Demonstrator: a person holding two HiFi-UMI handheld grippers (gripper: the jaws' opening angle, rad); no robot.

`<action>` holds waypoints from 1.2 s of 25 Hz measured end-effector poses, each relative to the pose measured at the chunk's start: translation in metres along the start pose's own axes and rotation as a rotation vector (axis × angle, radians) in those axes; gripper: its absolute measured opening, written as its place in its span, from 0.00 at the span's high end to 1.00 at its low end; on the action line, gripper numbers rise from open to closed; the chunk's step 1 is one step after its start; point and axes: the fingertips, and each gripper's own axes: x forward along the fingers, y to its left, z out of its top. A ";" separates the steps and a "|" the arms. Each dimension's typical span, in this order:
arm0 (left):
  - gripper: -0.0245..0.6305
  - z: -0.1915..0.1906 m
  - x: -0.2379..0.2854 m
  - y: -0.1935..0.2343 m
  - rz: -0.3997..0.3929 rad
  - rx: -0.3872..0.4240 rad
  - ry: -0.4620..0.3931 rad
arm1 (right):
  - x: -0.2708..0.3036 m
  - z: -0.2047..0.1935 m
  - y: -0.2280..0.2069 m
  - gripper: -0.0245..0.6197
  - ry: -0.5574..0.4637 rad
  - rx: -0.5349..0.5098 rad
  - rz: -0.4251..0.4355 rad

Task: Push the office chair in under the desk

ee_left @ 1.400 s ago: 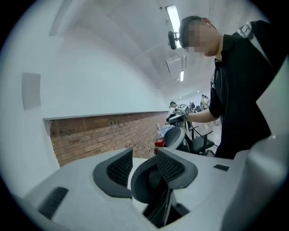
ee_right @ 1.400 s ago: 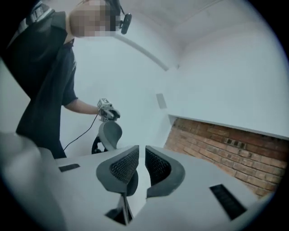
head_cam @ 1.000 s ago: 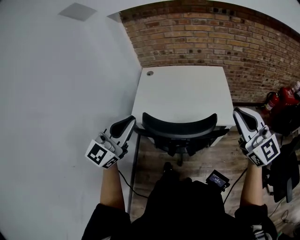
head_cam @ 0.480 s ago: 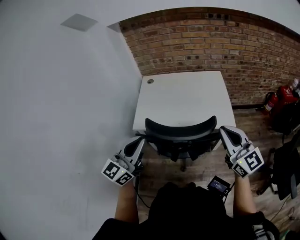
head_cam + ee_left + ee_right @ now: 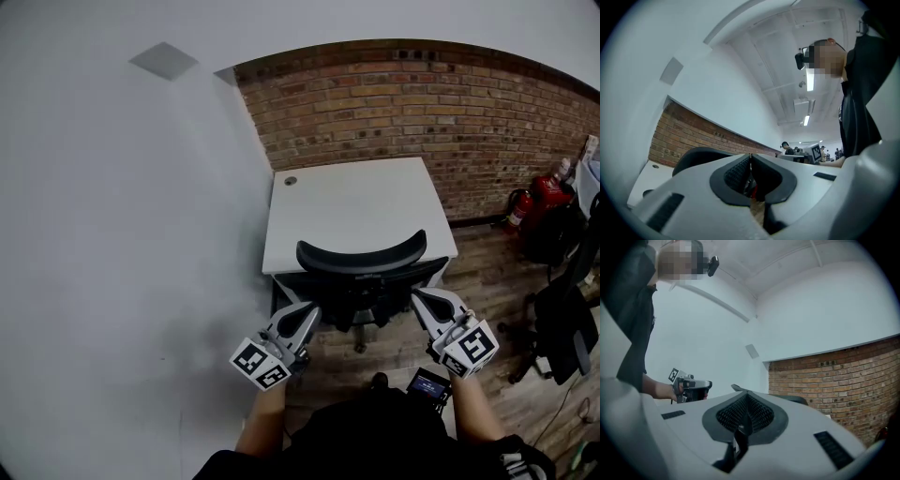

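Note:
The black office chair stands at the front edge of the white desk, its curved backrest towards me and its seat partly under the top. My left gripper is shut and empty, low at the chair's left rear. My right gripper, also shut and empty, is at the chair's right rear. Whether either tip touches the chair cannot be told. In the left gripper view the jaws meet with the backrest beyond them. In the right gripper view the shut jaws point towards the left gripper.
A plain grey wall runs close along the desk's left side and a brick wall stands behind it. A red fire extinguisher and black gear stand on the wood floor at the right. A small screen device hangs at my waist.
Both grippers have come down and inwards from beside the desk's front corners to the back of the chair, closer together. The chair has kept its place at the desk.

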 end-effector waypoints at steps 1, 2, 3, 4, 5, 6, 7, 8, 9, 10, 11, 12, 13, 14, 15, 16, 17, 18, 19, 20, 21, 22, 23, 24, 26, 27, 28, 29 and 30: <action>0.93 -0.003 -0.009 -0.007 -0.013 0.005 0.019 | -0.003 -0.001 0.012 0.95 0.006 -0.004 -0.005; 0.93 -0.006 -0.019 -0.014 -0.023 0.010 0.034 | -0.006 -0.003 0.023 0.95 0.013 -0.006 -0.011; 0.93 -0.008 -0.029 -0.020 -0.029 0.013 0.048 | -0.009 -0.005 0.034 0.95 0.020 -0.005 -0.017; 0.93 -0.011 -0.039 -0.025 -0.032 0.017 0.061 | -0.012 -0.007 0.044 0.95 0.026 0.000 -0.022; 0.93 -0.013 -0.049 -0.031 -0.032 0.021 0.076 | -0.015 -0.009 0.055 0.95 0.030 0.006 -0.024; 0.93 -0.016 -0.058 -0.036 -0.032 0.026 0.092 | -0.018 -0.010 0.068 0.95 0.034 0.012 -0.020; 0.93 -0.020 -0.068 -0.042 -0.031 0.028 0.106 | -0.021 -0.011 0.082 0.95 0.037 0.017 -0.012; 0.93 -0.025 -0.078 -0.048 -0.032 0.023 0.115 | -0.025 -0.014 0.097 0.95 0.045 0.019 -0.005; 0.93 -0.031 -0.087 -0.054 -0.034 0.010 0.118 | -0.030 -0.019 0.110 0.95 0.063 0.019 -0.002; 0.93 -0.036 -0.095 -0.060 -0.038 -0.010 0.117 | -0.036 -0.026 0.121 0.95 0.083 0.019 -0.004; 0.93 -0.042 -0.102 -0.067 -0.045 -0.031 0.115 | -0.042 -0.032 0.131 0.95 0.100 0.023 -0.007; 0.93 -0.048 -0.108 -0.076 -0.054 -0.046 0.116 | -0.049 -0.037 0.141 0.95 0.112 0.028 -0.009; 0.93 -0.053 -0.111 -0.086 -0.066 -0.054 0.120 | -0.056 -0.040 0.149 0.95 0.121 0.034 -0.011; 0.93 -0.057 -0.114 -0.096 -0.080 -0.055 0.126 | -0.064 -0.041 0.156 0.95 0.128 0.038 -0.011; 0.93 -0.060 -0.116 -0.105 -0.091 -0.055 0.131 | -0.071 -0.041 0.162 0.95 0.132 0.040 -0.007; 0.93 -0.062 -0.118 -0.113 -0.098 -0.057 0.132 | -0.078 -0.041 0.169 0.95 0.135 0.041 0.003; 0.93 -0.063 -0.120 -0.120 -0.101 -0.059 0.131 | -0.083 -0.040 0.177 0.95 0.134 0.040 0.020; 0.93 -0.063 -0.122 -0.126 -0.104 -0.056 0.128 | -0.088 -0.038 0.184 0.95 0.129 0.034 0.041; 0.93 -0.063 -0.124 -0.131 -0.105 -0.049 0.125 | -0.093 -0.036 0.192 0.95 0.122 0.025 0.060; 0.93 -0.062 -0.127 -0.136 -0.103 -0.041 0.119 | -0.097 -0.034 0.198 0.95 0.113 0.014 0.076; 0.93 -0.060 -0.129 -0.140 -0.096 -0.035 0.112 | -0.101 -0.030 0.204 0.95 0.104 0.004 0.093; 0.93 -0.057 -0.130 -0.145 -0.086 -0.029 0.104 | -0.106 -0.026 0.209 0.95 0.093 -0.008 0.110; 0.93 -0.054 -0.130 -0.153 -0.078 -0.023 0.097 | -0.112 -0.022 0.214 0.95 0.083 -0.019 0.128; 0.93 -0.052 -0.129 -0.162 -0.072 -0.017 0.090 | -0.120 -0.017 0.218 0.95 0.073 -0.030 0.146; 0.93 -0.050 -0.125 -0.185 -0.069 -0.006 0.081 | -0.140 -0.009 0.225 0.95 0.056 -0.046 0.174; 0.93 -0.049 -0.123 -0.197 -0.072 -0.002 0.078 | -0.152 -0.006 0.228 0.95 0.052 -0.051 0.182; 0.93 -0.048 -0.121 -0.211 -0.076 0.001 0.077 | -0.164 -0.004 0.230 0.95 0.052 -0.053 0.186; 0.93 -0.049 -0.118 -0.225 -0.083 0.003 0.078 | -0.178 -0.004 0.232 0.95 0.055 -0.053 0.186; 0.93 -0.052 -0.116 -0.239 -0.091 0.004 0.081 | -0.191 -0.005 0.233 0.95 0.060 -0.052 0.180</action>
